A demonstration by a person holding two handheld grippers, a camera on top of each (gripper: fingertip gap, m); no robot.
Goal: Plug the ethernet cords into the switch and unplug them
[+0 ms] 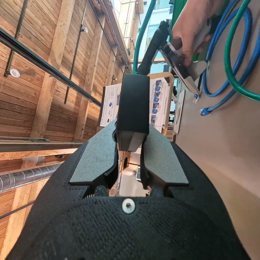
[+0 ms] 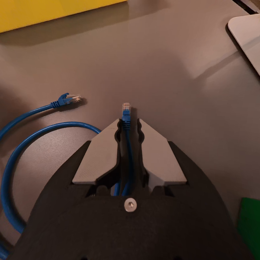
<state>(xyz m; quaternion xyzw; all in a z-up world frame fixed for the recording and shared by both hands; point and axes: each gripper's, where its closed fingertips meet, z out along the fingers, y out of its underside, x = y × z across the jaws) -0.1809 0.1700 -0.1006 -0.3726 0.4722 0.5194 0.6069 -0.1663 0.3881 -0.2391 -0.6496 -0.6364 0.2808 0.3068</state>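
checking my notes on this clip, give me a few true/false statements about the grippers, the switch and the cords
1. The left gripper clamps the black switch. True.
2. The right gripper is empty and far from any cord. False: a blue cord's plug lies between its open fingers.
3. A green cord runs to the switch's far end. True.
4. Both blue plugs are in the switch. False: the other blue plug also lies loose on the table.

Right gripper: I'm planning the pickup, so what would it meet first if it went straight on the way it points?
The right gripper already straddles a blue plug, jaws open around its boot. Beyond it lies only bare table, though height above it is unclear.
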